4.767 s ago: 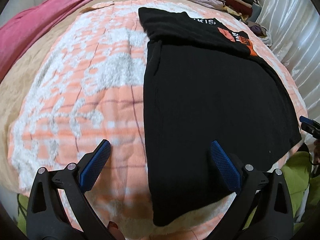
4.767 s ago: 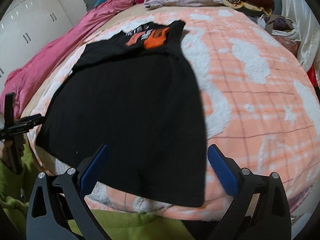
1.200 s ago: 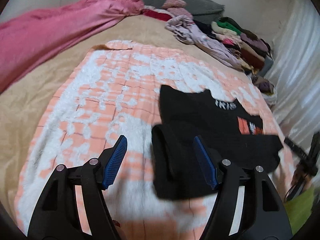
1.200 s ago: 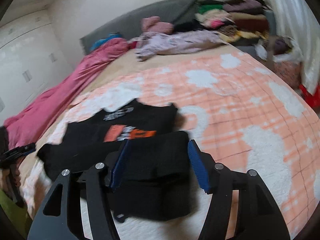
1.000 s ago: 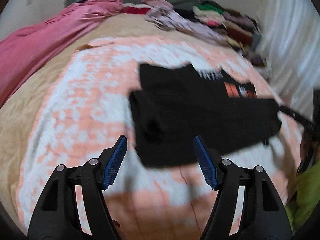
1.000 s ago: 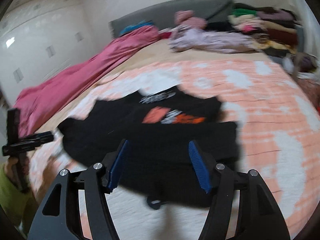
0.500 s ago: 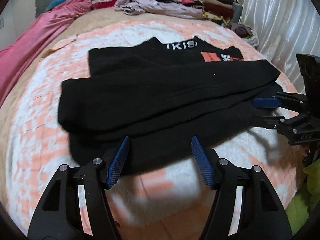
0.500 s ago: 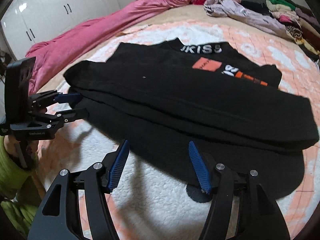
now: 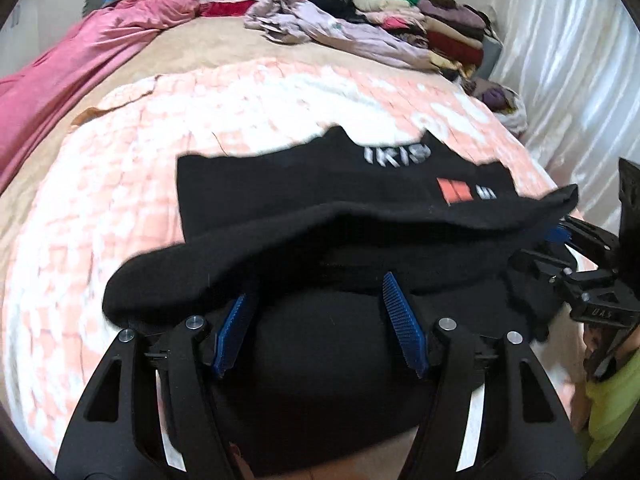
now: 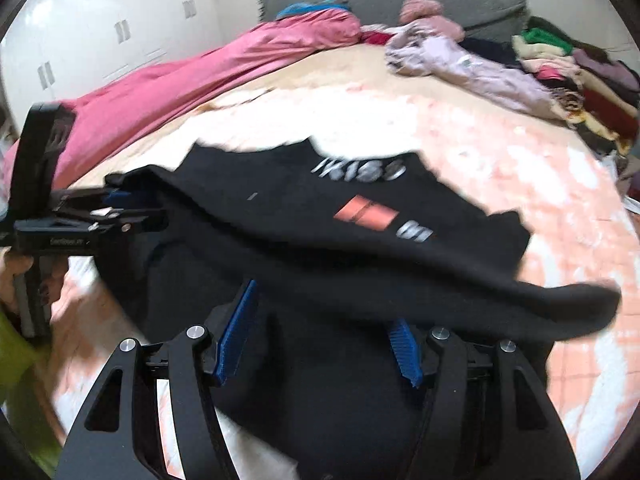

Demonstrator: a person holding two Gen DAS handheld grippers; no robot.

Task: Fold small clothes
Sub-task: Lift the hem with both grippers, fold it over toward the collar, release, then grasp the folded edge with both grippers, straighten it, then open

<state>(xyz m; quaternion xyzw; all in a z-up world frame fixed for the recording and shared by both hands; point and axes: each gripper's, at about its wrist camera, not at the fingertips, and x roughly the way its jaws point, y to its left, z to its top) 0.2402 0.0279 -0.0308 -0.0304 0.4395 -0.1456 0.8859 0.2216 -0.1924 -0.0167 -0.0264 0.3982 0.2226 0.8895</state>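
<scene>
The black shirt (image 9: 304,208) lies on the peach blanket (image 9: 120,184) of the bed, its near part raised in a fold that drapes over both tools. The left hand-held gripper (image 9: 320,328) and the right hand-held gripper (image 10: 316,332) have their jaws apart, cloth between them; whether the pads pinch it is hidden. At 1 o'clock sits a clothes pile (image 9: 420,28); at 10 o'clock, a pink quilt (image 10: 192,76).
</scene>
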